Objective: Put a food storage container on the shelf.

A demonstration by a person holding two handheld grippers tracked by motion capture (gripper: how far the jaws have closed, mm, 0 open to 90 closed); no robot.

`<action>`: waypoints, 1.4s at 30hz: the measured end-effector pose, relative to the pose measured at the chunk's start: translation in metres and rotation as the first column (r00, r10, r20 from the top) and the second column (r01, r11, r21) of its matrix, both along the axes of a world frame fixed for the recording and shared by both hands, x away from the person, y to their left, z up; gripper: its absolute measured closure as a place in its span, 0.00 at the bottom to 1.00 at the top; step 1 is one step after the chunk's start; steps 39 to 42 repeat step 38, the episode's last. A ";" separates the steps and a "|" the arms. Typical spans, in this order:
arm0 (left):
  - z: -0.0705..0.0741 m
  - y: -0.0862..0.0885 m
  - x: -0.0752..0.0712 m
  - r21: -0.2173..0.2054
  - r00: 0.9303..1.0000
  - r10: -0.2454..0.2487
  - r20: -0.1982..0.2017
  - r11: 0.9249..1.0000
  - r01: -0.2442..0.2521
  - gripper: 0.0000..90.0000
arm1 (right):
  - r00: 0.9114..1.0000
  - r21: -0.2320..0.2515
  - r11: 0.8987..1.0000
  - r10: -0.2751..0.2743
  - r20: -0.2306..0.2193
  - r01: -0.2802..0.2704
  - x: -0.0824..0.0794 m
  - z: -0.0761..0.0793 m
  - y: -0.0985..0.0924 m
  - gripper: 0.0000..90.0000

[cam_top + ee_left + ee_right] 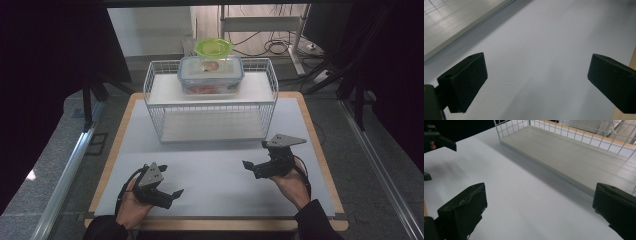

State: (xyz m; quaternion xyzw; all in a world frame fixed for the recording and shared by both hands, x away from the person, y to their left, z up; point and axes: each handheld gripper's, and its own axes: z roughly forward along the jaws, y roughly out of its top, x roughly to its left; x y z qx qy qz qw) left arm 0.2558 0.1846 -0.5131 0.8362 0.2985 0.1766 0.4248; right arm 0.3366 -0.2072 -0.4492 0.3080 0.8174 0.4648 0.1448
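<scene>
White table mat [215,165] bare up front; lidded container [210,75] atop wire rack [210,102]. Left gripper [167,192], right gripper [257,162] jaws apart, empty. Likely pre-reach; next needs approach to container.

A wooden-edged table [114,150] covered by a white mat [215,165] is standing on a grey speckled floor [55,165], with metal rails running along the floor on either side [62,185] [382,170]. Black curtains [45,50] are hanging at both flanks, leaving the sides of the room in deep shadow. Beyond the table, a pale wall [150,30] is catching the light, and black cables [272,47] are lying in loops on the floor beside the legs of a metal frame [299,35]. Dark tripod legs [95,92] are standing at the left edge of the table, and more are angling in at the right [345,80].
</scene>
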 end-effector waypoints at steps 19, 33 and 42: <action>-0.001 -0.001 0.000 0.007 1.000 0.001 -0.002 1.000 0.000 0.03 | 0.999 -0.082 0.996 -0.037 0.021 0.039 -0.022 -0.030 -0.016 0.00; -0.003 -0.002 0.001 0.020 1.000 0.000 -0.005 1.000 0.000 0.03 | 0.995 -0.195 0.980 -0.063 -0.072 0.048 -0.027 -0.058 -0.022 0.00; -0.003 -0.002 0.001 0.018 1.000 0.001 -0.003 1.000 -0.001 0.03 | 0.995 -0.207 0.977 -0.067 -0.080 0.049 -0.026 -0.060 -0.022 0.00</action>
